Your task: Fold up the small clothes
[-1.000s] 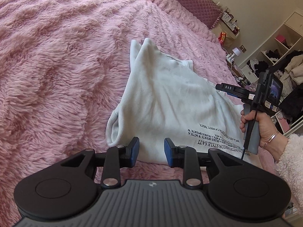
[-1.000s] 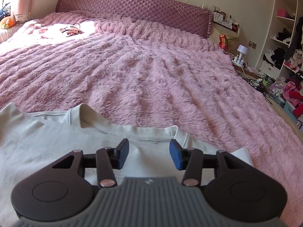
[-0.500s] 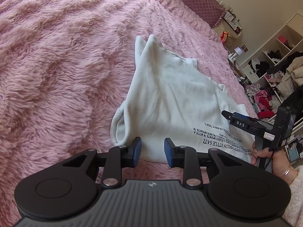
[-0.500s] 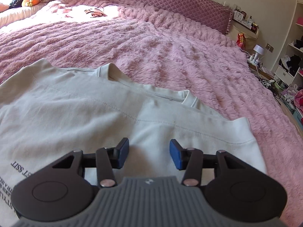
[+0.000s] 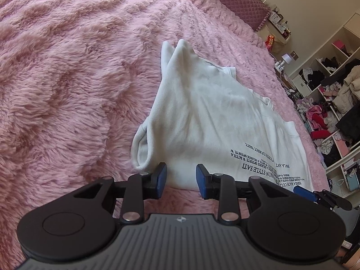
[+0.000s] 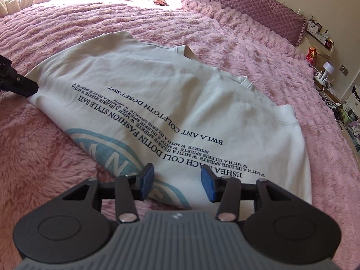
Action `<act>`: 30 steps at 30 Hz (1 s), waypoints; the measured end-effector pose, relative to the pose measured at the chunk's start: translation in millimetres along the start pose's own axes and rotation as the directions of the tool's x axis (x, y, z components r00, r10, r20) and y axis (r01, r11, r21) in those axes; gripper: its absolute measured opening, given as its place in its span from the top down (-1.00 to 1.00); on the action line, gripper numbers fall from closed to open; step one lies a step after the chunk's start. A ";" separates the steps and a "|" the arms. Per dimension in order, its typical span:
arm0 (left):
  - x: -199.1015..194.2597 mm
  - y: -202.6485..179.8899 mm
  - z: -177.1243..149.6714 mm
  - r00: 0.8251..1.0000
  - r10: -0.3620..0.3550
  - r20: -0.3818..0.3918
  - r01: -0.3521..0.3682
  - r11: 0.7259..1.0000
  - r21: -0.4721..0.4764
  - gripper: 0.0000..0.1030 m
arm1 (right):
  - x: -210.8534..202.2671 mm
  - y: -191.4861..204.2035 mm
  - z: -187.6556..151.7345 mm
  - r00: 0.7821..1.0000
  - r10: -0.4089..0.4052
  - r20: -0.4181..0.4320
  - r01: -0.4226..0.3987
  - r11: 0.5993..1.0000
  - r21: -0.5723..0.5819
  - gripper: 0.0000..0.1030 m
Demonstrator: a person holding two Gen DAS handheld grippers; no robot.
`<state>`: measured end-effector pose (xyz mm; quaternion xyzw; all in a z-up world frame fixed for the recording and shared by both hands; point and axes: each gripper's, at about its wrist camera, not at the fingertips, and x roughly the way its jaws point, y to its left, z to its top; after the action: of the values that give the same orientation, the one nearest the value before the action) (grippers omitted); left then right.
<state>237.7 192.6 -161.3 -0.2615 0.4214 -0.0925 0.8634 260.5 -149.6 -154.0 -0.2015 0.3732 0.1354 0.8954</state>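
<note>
1. Left wrist view showed the left tool (image 5: 181, 177) with its blue pads parted and nothing between them, poised just short of the near hem of the white sweatshirt (image 5: 209, 117).
2. Right wrist view showed the right tool (image 6: 177, 184) likewise released, its pads apart above the printed lower part of the sweatshirt (image 6: 157, 103), gripping no cloth.
3. The garment lay spread on the pink fluffy blanket (image 5: 67, 78) of the bed, printed side up, neckline toward the quilted headboard (image 6: 258, 6); one sleeve with its ribbed cuff (image 5: 140, 148) was folded in along the edge by the left tool.
4. It looked soft, thick and limp, light enough to lift but sure to sag and drag on the shaggy pile, so a pinch would need to catch both layers.
5. Best holds seemed the two hem corners, or the firm ribbed cuff and hem band.
6. Cluttered shelves (image 5: 326, 103) stood beyond the bed.
</note>
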 end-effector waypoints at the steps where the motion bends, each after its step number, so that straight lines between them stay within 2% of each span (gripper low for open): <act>1: 0.4 0.0 0.1 1.000 -0.001 -0.001 0.001 1.000 0.003 0.29 | -2.6 1.6 -3.9 1.000 -0.005 0.008 0.005 1.000 -0.002 0.16; 6: 4.2 3.7 -1.5 1.000 -0.013 -0.008 0.013 1.000 0.000 0.29 | -4.2 -3.3 -6.5 0.999 0.015 -0.030 -0.011 0.995 0.099 0.16; 9: -3.8 5.6 2.6 0.999 -0.045 -0.001 0.045 0.999 -0.019 0.29 | -20.1 4.6 1.2 0.999 -0.042 0.028 0.038 0.992 0.119 0.16; 11: -13.7 6.9 10.1 0.998 -0.064 0.023 0.065 0.998 -0.018 0.20 | -34.2 15.3 10.1 0.995 -0.025 0.100 0.012 0.992 0.127 0.15; 14: -23.2 10.6 27.2 0.998 -0.026 0.059 0.026 1.000 0.007 0.09 | -47.2 53.7 27.6 0.980 0.051 0.193 -0.062 0.997 0.052 0.12; 19: -17.3 27.6 62.2 0.997 0.010 0.071 -0.008 1.000 -0.023 0.09 | -40.3 123.6 49.4 0.952 0.182 0.244 -0.175 0.983 -0.049 0.13; 23: 2.5 43.1 82.4 0.998 -0.010 0.066 0.015 0.998 -0.063 0.09 | -30.8 173.3 58.7 0.944 0.202 0.259 -0.168 0.975 -0.147 0.13; 25: 14.5 51.0 89.6 0.998 -0.028 0.051 0.033 0.995 -0.097 0.09 | -22.8 191.5 61.5 0.948 0.203 0.244 -0.160 0.970 -0.183 0.13; 30: 39.0 59.0 100.3 0.997 -0.070 0.023 0.073 0.988 -0.137 0.09 | -2.7 218.3 59.8 0.955 0.137 0.264 -0.056 0.954 -0.293 0.13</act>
<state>336.5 265.1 -168.0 -0.3363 0.4094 -0.0917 0.8431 209.6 70.3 -170.5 -0.2872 0.2285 0.2584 0.8936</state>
